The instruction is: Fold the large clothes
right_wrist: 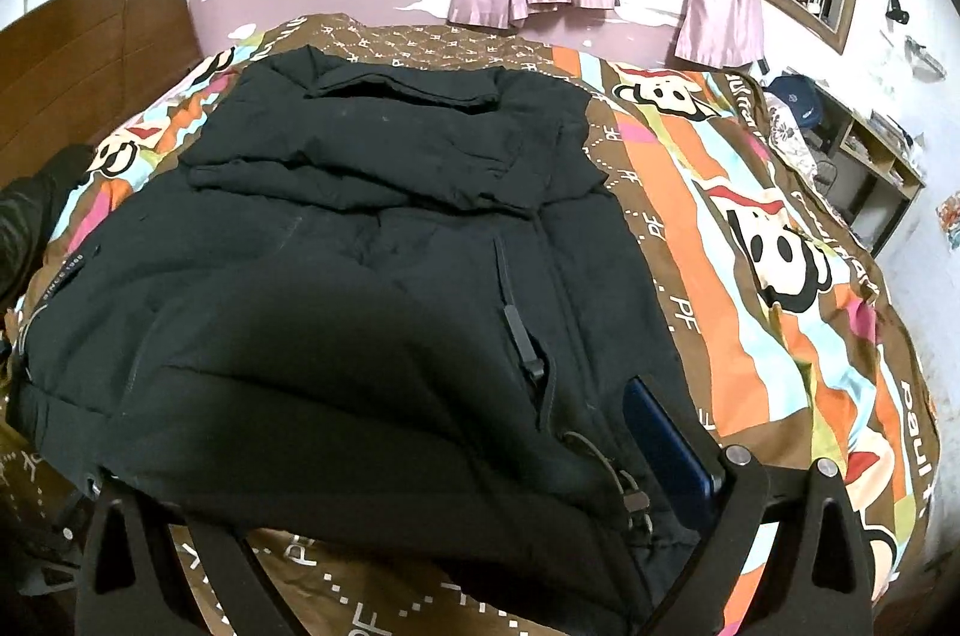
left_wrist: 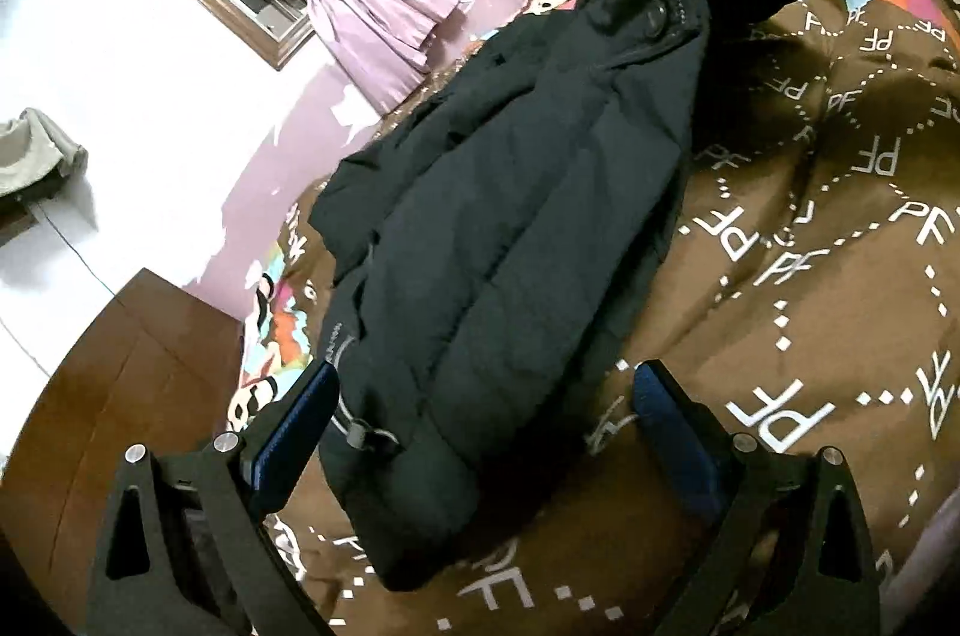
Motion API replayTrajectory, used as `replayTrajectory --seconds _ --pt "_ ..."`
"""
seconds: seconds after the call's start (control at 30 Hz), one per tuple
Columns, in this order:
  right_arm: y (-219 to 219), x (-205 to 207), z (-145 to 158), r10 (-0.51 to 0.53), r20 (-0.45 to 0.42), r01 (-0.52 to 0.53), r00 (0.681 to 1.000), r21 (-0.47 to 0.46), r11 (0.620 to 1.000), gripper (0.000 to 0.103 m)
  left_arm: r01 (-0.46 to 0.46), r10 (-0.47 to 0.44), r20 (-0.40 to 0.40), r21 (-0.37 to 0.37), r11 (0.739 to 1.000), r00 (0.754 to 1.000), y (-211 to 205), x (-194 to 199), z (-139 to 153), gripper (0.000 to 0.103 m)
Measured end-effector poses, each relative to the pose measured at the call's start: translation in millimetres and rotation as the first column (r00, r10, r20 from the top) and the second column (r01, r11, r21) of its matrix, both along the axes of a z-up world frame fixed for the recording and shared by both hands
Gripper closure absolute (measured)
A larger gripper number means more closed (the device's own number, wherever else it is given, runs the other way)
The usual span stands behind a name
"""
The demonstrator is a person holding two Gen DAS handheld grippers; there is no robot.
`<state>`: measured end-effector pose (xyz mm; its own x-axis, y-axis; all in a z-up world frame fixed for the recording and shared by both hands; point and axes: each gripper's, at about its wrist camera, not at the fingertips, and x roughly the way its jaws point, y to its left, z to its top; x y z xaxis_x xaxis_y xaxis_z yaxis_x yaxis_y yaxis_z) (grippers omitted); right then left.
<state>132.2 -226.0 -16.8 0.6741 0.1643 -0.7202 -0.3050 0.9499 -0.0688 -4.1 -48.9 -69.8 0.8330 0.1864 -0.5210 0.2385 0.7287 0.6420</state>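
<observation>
While the black jacket (left_wrist: 510, 216) lies on the bed (left_wrist: 840, 228), the left claw (left_wrist: 480, 432) is spread wide around its hem; right claw (right_wrist: 384, 510) state cannot be told. The hem should be pinched deep before folding.

Jacket (right_wrist: 360, 276) fills bed middle; bare quilt (right_wrist: 750, 228) to its right gives passage; headboard (right_wrist: 90, 30) blocks left.
</observation>
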Motion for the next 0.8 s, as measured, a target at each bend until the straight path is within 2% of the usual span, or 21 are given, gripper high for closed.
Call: replayTrajectory --seconds 0.07,0.2,0.23,0.3,0.4,0.5,0.53,0.63,0.8 --pt "0 0 0 0.001 0.001 -0.001 1.0 0.001 1.0 0.003 -0.023 0.023 -0.019 -0.012 1.0 1.0 5 6 -2 0.009" --pt "1 -2 -3 0.005 -0.001 -0.005 1.0 0.001 1.0 0.003 -0.072 0.069 -0.062 -0.034 0.997 0.996 18 20 -6 0.035" --pt "1 -3 -5 0.006 -0.001 -0.006 1.0 0.0 1.0 0.003 -0.075 0.073 -0.061 -0.041 0.996 0.995 21 23 -5 0.038" --pt "-1 -5 -9 0.01 -0.002 -0.01 1.0 0.0 1.0 0.003 -0.071 0.068 -0.058 -0.06 0.996 0.996 25 25 -2 0.062" --pt "-8 -12 -19 0.021 -0.007 -0.021 1.0 -0.004 1.0 0.003 -0.047 0.043 -0.04 -0.108 0.993 0.998 28 25 7 0.081" --pt "-11 -22 -38 0.05 -0.022 -0.051 0.999 -0.028 0.998 0.003 -0.039 0.037 -0.017 -0.18 0.983 0.999 28 26 25 0.091" --pt "-10 -26 -47 0.065 -0.034 -0.066 0.997 -0.044 0.997 0.003 -0.043 0.042 -0.011 -0.235 0.971 0.999 32 28 35 0.092" --pt "-7 -35 -72 0.096 -0.071 -0.103 0.993 -0.105 0.989 0.003 -0.033 0.042 0.019 -0.319 0.947 0.999 32 34 59 0.093" --pt "10 -38 -93 0.06 -0.072 -0.079 0.996 -0.307 0.948 0.004 -0.009 0.026 0.042 -0.362 0.932 0.999 27 41 88 0.094"
